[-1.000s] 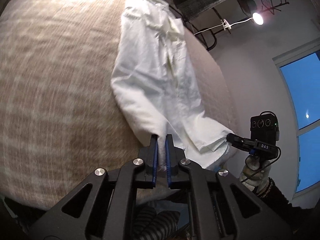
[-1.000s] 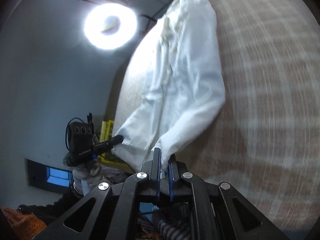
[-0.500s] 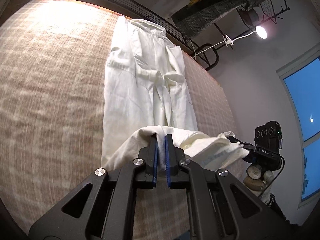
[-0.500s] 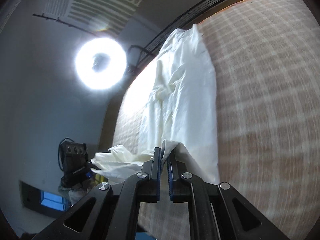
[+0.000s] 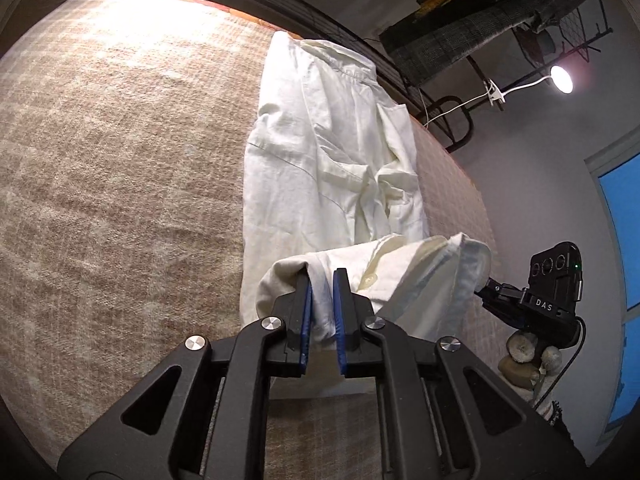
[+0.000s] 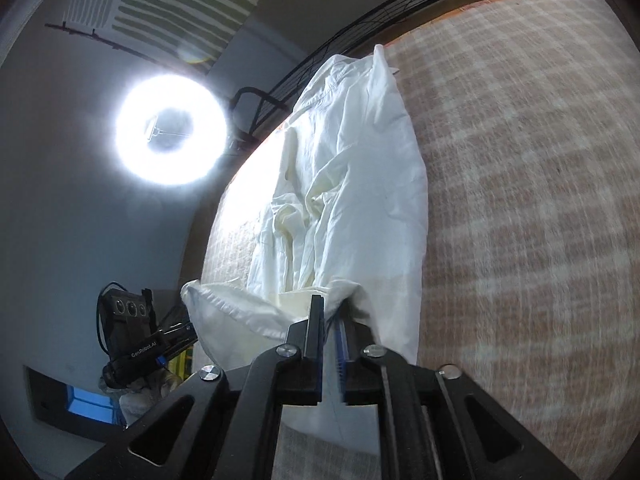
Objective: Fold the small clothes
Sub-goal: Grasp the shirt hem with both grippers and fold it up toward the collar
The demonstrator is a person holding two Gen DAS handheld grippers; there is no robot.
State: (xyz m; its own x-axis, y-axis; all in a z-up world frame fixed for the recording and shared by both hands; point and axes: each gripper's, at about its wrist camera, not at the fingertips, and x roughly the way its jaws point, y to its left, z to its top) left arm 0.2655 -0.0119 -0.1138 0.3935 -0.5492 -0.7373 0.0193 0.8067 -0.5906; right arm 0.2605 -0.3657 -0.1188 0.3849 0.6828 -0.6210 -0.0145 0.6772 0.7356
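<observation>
Both pinched shut on the near hem of the white trousers [image 5: 320, 152] — left gripper [image 5: 322, 280], right gripper [image 6: 330, 312] — long axis running away toward the far waistband.

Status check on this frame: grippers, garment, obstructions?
Left gripper and right gripper both shut on white garment, near hem lifted, folding over. Rest lies flat on checked bedspread. No obstructions seen.

trousers [image 5: 328, 168] lie lengthwise on plaid blanket [image 5: 120, 184], near their hem end folded back over trousers, lamp [image 5: 560, 79] beyond blanket's far edge
</observation>
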